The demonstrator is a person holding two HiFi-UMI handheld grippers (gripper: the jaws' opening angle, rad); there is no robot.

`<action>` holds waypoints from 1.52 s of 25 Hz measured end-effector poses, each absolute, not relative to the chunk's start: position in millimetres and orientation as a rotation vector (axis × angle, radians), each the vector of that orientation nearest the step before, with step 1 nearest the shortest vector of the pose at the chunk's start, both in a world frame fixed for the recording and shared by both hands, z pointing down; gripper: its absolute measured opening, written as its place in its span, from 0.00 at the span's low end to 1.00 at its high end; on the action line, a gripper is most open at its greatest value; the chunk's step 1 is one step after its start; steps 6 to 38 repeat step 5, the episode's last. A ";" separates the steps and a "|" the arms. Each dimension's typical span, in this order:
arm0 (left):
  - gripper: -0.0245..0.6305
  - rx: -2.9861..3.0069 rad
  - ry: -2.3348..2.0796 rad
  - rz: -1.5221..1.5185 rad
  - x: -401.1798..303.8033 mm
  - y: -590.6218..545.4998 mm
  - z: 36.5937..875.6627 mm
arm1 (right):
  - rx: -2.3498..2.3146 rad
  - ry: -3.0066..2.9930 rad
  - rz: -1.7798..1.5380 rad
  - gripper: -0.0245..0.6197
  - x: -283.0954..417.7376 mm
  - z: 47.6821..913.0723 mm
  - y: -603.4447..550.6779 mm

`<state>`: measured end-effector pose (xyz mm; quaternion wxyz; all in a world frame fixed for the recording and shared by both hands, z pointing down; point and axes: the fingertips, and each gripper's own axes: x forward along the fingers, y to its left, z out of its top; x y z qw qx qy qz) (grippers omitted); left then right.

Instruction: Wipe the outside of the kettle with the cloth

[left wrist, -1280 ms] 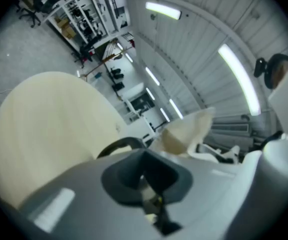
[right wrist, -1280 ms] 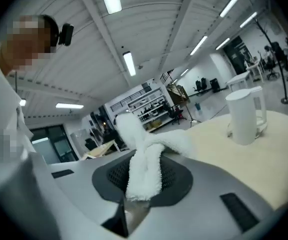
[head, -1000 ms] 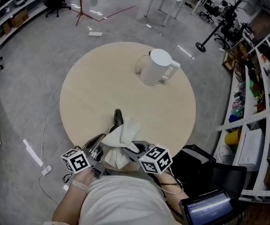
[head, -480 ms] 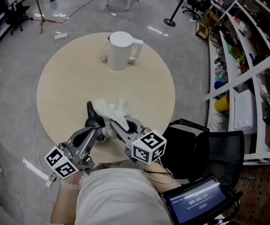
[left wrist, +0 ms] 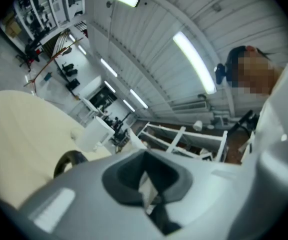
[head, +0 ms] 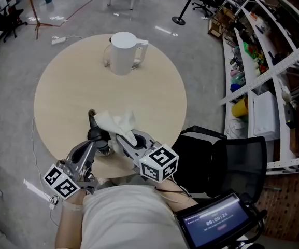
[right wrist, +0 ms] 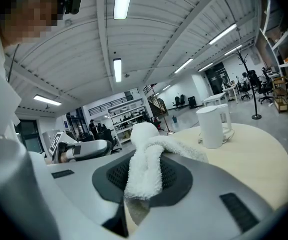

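Near my edge of the table (head: 154,95), my right hand-held gripper (head: 122,139) is clamped on the cloth (head: 117,122). The white towelling is bunched between the pads and flops forward over the tips. The kettle (head: 122,53) stands upright well apart from it on the far side, lid on, handle to the right, not yet touched.

To wipe well, I judge I should carry the cloth across and bring the loose bunch, not the hard jaw tips, against the kettle's wall. Then I would sweep around it with light pressure. The kettle looks light enough to slide or tip, so steadying it with the other tool makes sense.

My left hand-held gripper (head: 95,134) sits just beside the right one, its tips close to the cloth. Its jaws look drawn together, and I can't identify anything between them. Both tools point away from my body toward the kettle, the right nosed slightly downward, marker cubes close to my chest.
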<state>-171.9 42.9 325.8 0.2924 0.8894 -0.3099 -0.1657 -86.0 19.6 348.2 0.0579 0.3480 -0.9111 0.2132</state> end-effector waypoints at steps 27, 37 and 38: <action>0.03 2.350 -0.850 -0.423 -177.9 42.2 333.6 | 1.056 -2.748 0.628 0.15 -89.4 352.6 22.0; 0.03 2.350 -0.850 -0.423 -177.9 42.2 333.6 | 1.056 -2.748 0.628 0.15 -89.4 352.6 22.0; 0.03 2.350 -0.850 -0.423 -177.9 42.2 333.6 | 1.056 -2.748 0.628 0.15 -89.4 352.6 22.0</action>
